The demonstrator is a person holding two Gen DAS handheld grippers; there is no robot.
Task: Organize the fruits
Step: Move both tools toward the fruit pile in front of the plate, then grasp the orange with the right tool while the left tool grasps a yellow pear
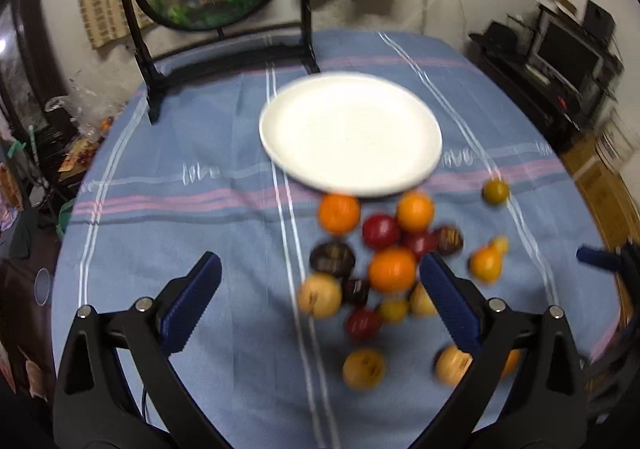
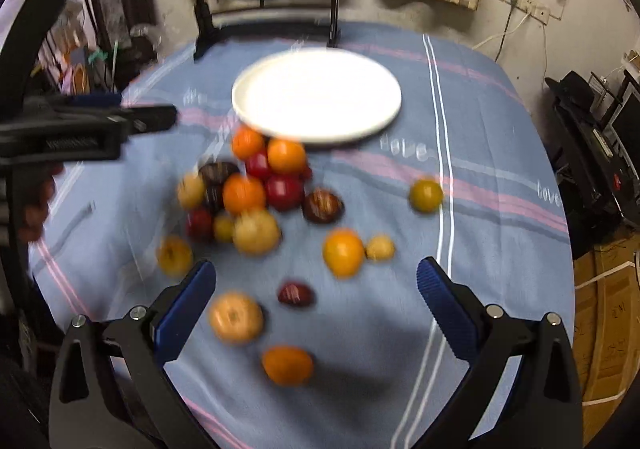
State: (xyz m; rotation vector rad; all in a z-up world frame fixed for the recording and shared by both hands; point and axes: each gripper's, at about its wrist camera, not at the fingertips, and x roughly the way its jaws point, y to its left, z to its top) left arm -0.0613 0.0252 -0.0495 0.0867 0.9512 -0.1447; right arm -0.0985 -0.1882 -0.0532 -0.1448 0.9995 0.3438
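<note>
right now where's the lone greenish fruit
The greenish fruit sits alone on the blue tablecloth, right of the main fruit pile and below the right edge of the white plate; in the left wrist view it appears far right.

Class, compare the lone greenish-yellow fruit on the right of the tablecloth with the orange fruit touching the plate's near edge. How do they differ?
The greenish-yellow fruit is olive-toned and smaller; the orange fruit is bright orange and larger. The greenish-yellow fruit sits alone on the tablecloth; the orange fruit is packed among other fruits against the white plate. Both are round and lie off the plate.
</note>
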